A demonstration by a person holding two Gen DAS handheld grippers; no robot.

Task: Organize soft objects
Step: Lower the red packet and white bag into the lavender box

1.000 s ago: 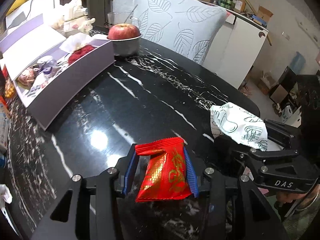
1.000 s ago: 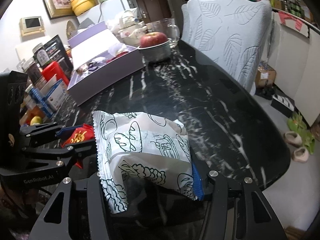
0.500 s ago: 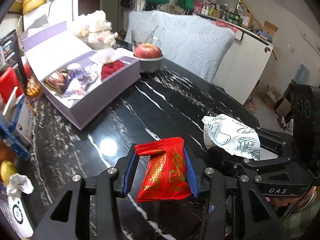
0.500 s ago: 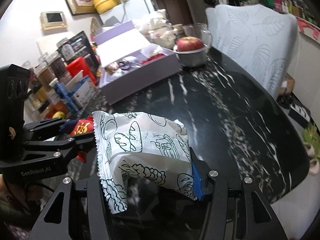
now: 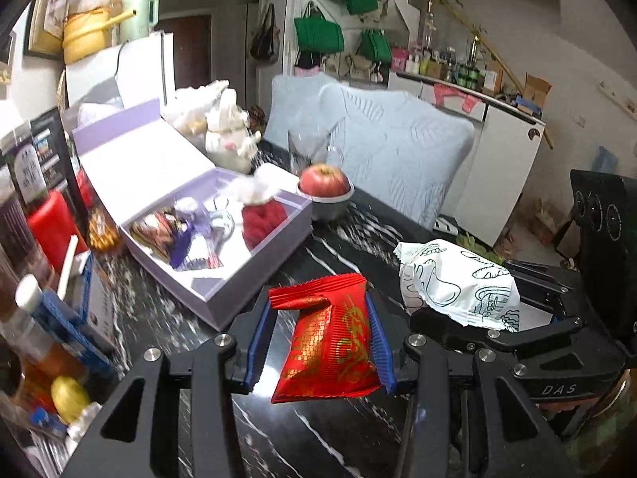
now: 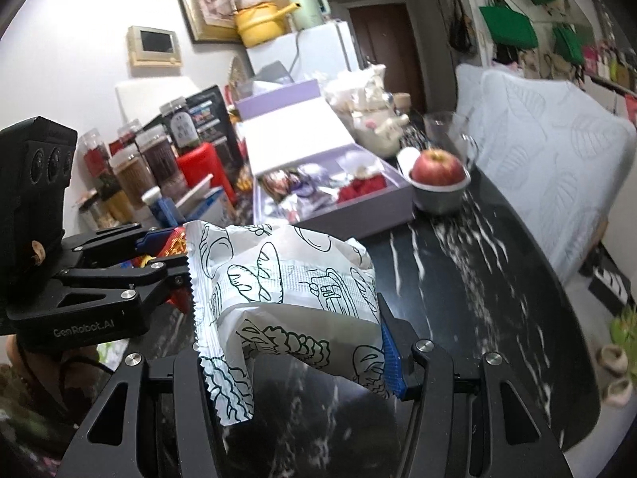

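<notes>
Red packet [image 5: 328, 342] sits clenched between the blue pads of the left tongs [image 5: 318, 342], lifted clear of the black marbled tabletop [image 5: 358, 239]; its lower end hangs past the pads. White packet [image 6: 286, 290], printed with bread drawings, is grasped in the right tongs [image 6: 294, 318]; only the right-hand blue pad [image 6: 392, 362] shows, the other being hidden behind the wrapper. In the left wrist view the white packet [image 5: 458, 286] lies at about three o'clock from the red one, its far edge cut off by the black frame of the right tongs [image 5: 517, 318]. In the right wrist view the left tongs [image 6: 159, 247] lie at nine o'clock, and just a sliver of the red packet [image 6: 175, 245] peeks out.

One open lilac box [image 5: 223, 263] stands on the tabletop at eleven o'clock from the red packet, holding a jumble of soft wrapped items that are blurred and cannot be counted; one red fuzzy thing [image 5: 262, 219] stands out. One apple [image 5: 323, 180] rests in one grey bowl [image 5: 330, 205] just beside the box. Two packets in all, one per tong pair.
</notes>
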